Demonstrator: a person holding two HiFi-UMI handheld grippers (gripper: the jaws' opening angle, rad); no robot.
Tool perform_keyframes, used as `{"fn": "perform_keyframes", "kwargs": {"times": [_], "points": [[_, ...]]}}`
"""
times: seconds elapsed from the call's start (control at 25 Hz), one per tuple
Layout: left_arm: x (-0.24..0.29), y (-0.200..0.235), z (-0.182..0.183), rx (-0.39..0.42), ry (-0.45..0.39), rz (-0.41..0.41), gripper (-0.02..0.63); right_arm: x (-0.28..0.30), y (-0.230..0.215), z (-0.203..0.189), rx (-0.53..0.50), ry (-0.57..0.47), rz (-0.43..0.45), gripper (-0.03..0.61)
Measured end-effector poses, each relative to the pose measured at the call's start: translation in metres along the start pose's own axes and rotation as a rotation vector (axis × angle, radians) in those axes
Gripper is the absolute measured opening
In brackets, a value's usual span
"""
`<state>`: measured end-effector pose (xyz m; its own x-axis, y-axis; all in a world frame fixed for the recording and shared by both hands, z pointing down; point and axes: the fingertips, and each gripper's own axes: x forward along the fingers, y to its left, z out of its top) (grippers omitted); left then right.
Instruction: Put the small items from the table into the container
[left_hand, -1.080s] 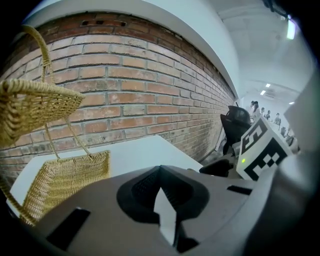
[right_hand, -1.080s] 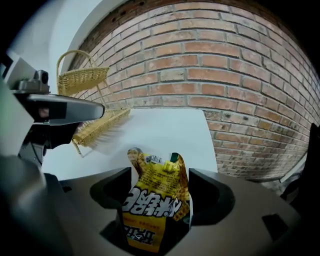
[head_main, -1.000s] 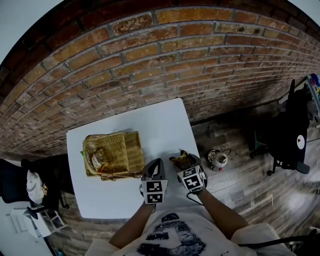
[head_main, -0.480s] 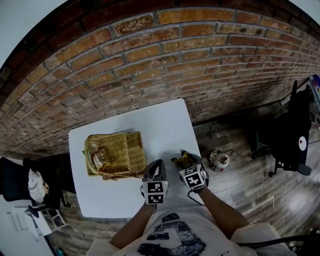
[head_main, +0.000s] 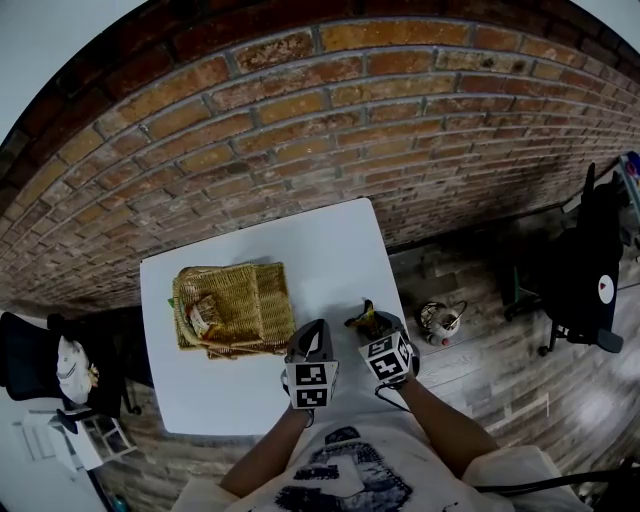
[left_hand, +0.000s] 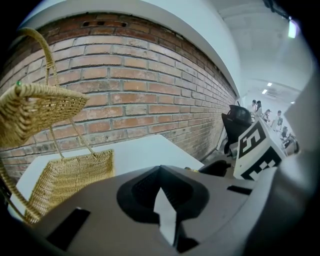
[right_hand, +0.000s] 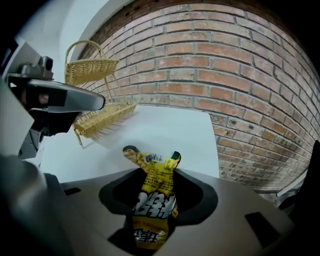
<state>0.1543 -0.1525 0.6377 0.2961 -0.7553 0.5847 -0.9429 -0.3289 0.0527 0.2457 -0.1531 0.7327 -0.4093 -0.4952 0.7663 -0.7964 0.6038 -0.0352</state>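
Table (head_main: 300, 250) lies before me, the wall (head_main: 300, 130) behind it at 12 o'clock. On the table, the basket (head_main: 232, 320) sits at 9 o'clock from my left gripper (head_main: 313, 330). My right gripper (head_main: 374, 326) is at 3 o'clock, near the table's right edge, the packet (head_main: 366, 320) between its closing jaws.

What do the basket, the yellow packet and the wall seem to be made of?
Basket: woven wicker or straw, matte tan; the open weave shows.
Yellow packet: probably thin plastic film, glossy; it is crinkled and printed.
Wall: red-brown brick, rough, with pale mortar lines.
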Motion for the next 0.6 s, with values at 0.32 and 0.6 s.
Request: {"fn": "perform_keyframes", "kwargs": {"times": [0.32, 0.6], "points": [[-0.008, 0.004, 0.0, -0.004, -0.002, 0.005, 0.048, -0.005, 0.003, 0.0, -0.02, 0.004, -0.018, 0.169], [-0.017, 0.003, 0.001, 0.003, -0.013, 0.002, 0.048, -0.016, 0.001, -0.006, -0.002, -0.004, -0.047, 0.164]]}}
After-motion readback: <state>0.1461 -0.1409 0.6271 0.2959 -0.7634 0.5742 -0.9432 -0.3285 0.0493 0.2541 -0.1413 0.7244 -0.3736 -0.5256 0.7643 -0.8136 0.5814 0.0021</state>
